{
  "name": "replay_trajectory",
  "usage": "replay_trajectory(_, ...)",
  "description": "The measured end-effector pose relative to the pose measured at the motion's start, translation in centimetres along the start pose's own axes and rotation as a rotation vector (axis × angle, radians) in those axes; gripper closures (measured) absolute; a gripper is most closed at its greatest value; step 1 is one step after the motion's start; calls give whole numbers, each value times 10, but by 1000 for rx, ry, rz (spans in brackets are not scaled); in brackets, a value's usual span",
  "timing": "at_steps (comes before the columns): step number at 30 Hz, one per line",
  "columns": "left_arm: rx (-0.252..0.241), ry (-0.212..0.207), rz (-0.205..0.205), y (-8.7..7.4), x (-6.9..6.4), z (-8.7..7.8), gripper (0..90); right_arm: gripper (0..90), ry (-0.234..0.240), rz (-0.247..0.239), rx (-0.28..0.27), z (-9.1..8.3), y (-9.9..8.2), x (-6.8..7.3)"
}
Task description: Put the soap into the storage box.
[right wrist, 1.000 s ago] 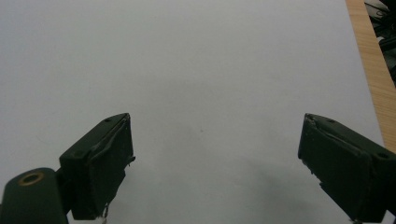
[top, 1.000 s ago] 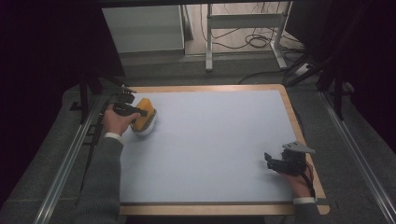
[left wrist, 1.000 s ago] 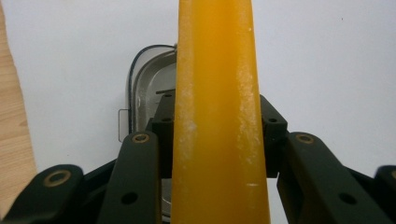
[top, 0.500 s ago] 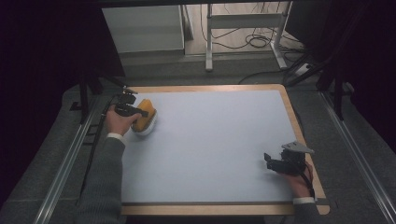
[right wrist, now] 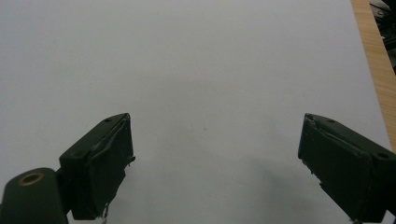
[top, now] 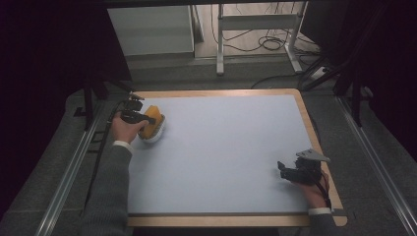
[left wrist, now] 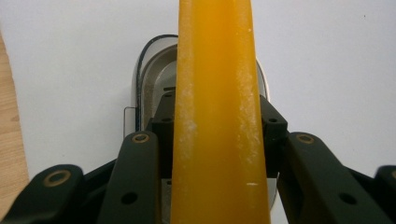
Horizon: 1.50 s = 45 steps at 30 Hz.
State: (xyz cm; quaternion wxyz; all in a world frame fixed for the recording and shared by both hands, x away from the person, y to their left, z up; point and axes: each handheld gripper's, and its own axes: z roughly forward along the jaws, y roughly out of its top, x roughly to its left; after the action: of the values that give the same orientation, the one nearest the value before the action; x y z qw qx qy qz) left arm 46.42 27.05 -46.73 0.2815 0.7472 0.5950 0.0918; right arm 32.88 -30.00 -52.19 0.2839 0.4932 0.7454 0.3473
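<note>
Unmoved: left tongs (top: 147, 119) around yellow sponge (left wrist: 217, 112)

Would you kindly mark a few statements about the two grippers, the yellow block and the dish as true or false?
1. The left gripper is shut on the yellow block. True.
2. The right gripper holds the yellow block. False: its jaws stand apart with nothing between them, over the bare white mat.
3. The yellow block is above a small white dish. True.
4. The dish sits near the mat's right edge. False: in the high view it is near the far left corner.
5. The right gripper is beside the dish. False: it is far off, near the right edge on the person's side.
</note>
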Motion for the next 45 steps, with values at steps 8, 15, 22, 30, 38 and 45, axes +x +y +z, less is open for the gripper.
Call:
replay_trajectory(8, 5, -3, 3, -1, 0, 4, 608, 101, 1, 0, 1, 0, 0, 0)
replay_trajectory(15, -59, 1, 4, 1, -1, -7, 548, 102, 2, -5, 3, 0, 0, 0)
replay_trajectory(22, -86, 48, 20, 2, -1, -20, 396, 101, 6, -8, 0, 0, 0, 1)
replay_trajectory(30, -129, 71, 33, 1, 5, -32, 328, 102, 7, -8, 3, 1, 0, 2)
replay_trajectory(38, -139, 17, 70, -4, -4, -36, 311, 101, 6, -8, 5, 1, 0, 3)
replay_trajectory(45, -169, -54, 120, -21, -20, -41, 296, 102, 3, -5, -1, 0, 0, 1)
